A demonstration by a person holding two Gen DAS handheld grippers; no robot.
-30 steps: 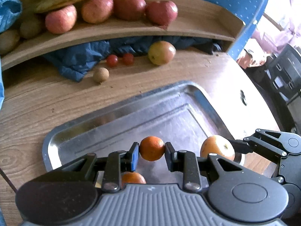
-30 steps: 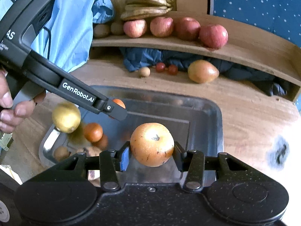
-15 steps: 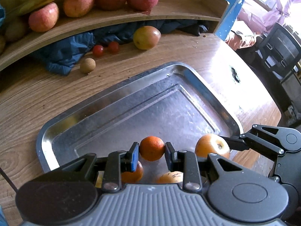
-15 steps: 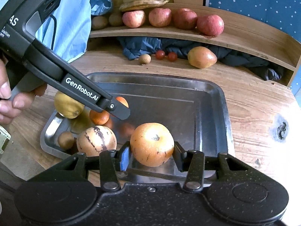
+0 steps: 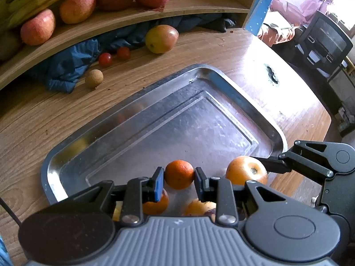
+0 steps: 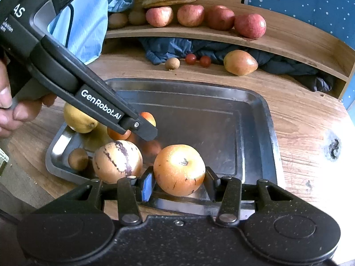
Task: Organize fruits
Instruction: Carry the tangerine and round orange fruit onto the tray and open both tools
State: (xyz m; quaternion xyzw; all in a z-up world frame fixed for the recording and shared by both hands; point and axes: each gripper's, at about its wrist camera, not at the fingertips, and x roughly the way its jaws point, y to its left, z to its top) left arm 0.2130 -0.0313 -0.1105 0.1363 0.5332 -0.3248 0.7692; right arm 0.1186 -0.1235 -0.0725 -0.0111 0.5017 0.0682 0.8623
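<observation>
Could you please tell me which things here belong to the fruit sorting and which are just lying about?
In the job:
- small orange in the left tongs
- orange-yellow fruit in the right tongs
- metal tray
- striped fruit
- lemon
- mango

Lying about:
- blue cloth
- office chair

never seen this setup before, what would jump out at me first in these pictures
Two fruits held over the near end of a metal tray: the left hand-held gripper clamps a small orange, and the right hand-held gripper clamps a larger orange-yellow fruit. Behind, a row of red apples lines the curved wooden shelf.
</observation>
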